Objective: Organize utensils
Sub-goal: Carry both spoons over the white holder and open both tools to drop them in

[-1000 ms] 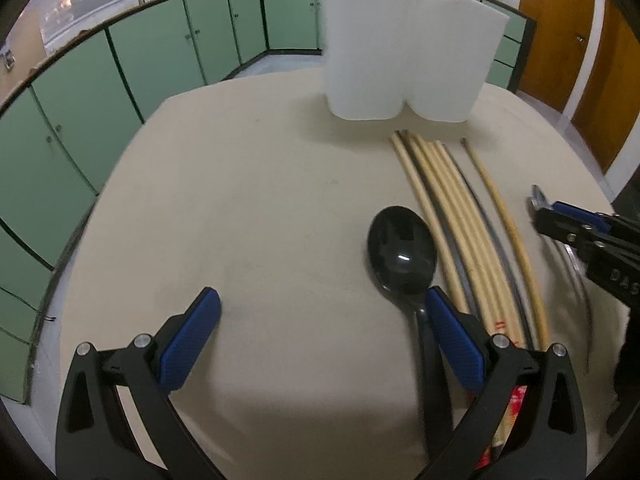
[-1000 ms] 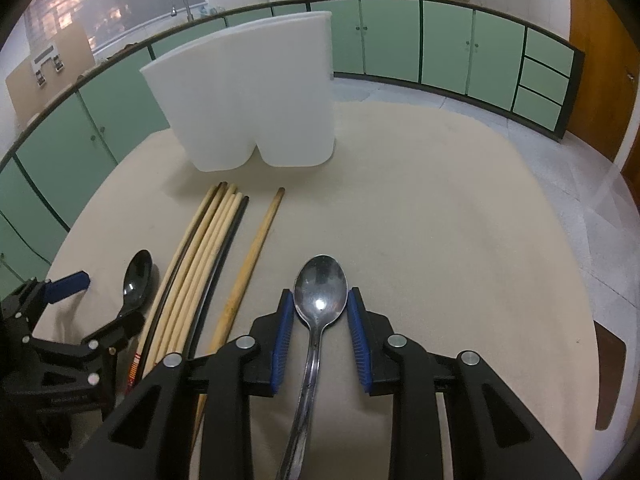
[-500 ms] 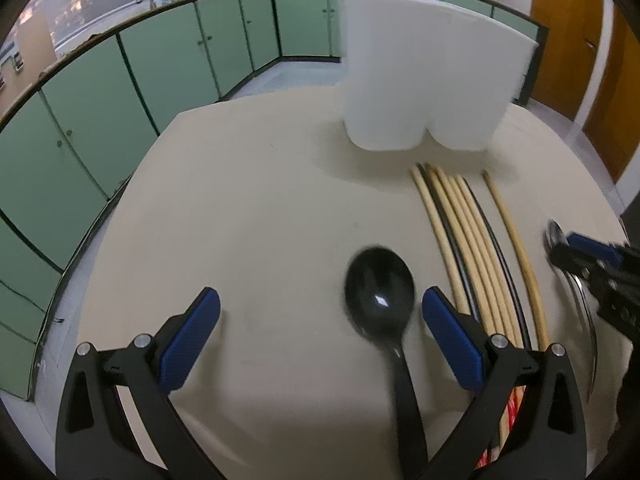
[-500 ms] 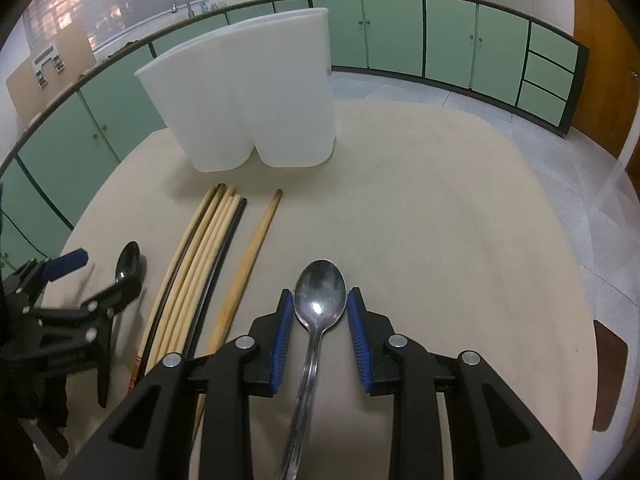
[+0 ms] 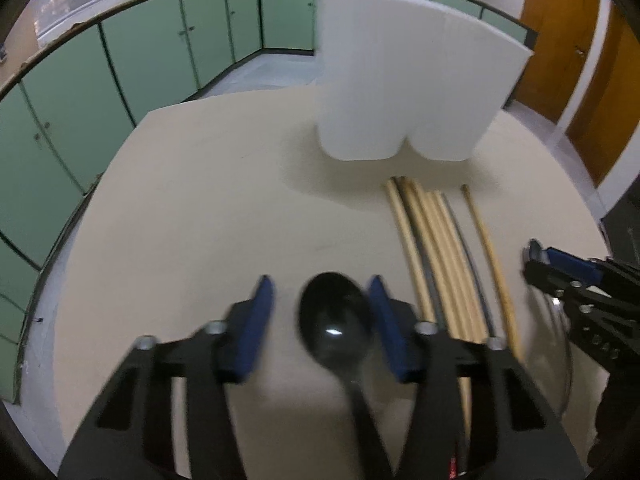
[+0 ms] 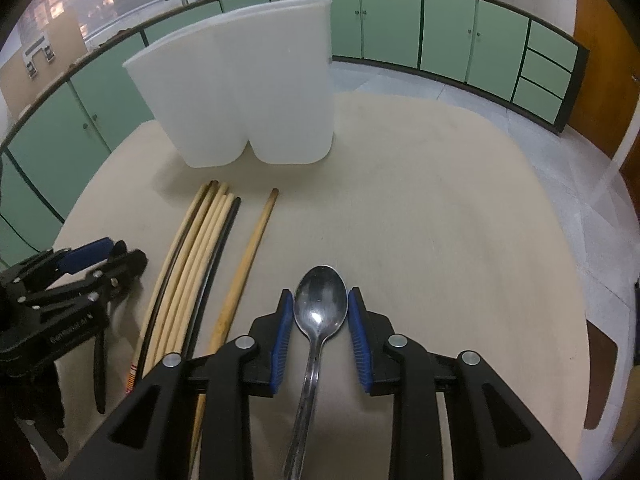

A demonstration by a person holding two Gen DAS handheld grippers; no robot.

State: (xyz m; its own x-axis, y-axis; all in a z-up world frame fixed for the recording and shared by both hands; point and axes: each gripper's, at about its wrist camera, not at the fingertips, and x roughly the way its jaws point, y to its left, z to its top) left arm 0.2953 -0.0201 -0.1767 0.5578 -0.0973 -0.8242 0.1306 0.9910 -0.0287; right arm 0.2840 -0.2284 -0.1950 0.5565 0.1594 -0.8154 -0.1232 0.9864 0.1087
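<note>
A black spoon lies on the beige table, its bowl between the blue pads of my left gripper. Those jaws are closing; the right pad is at the bowl's edge and the left pad still stands apart from it. My right gripper is shut on a metal spoon, one pad on each side of the bowl. Several chopsticks, pale and dark, lie side by side between the two grippers. A white two-part holder stands upright beyond them.
Green cabinets ring the table. An orange-brown door is at the far right. A brown seat edge shows past the table's right rim. Bare tabletop lies right of the metal spoon.
The left jaws have narrowed from wide open to close around the black spoon's bowl, and the gripper shifted so the bowl sits between them. The right gripper kept still on the metal spoon.
</note>
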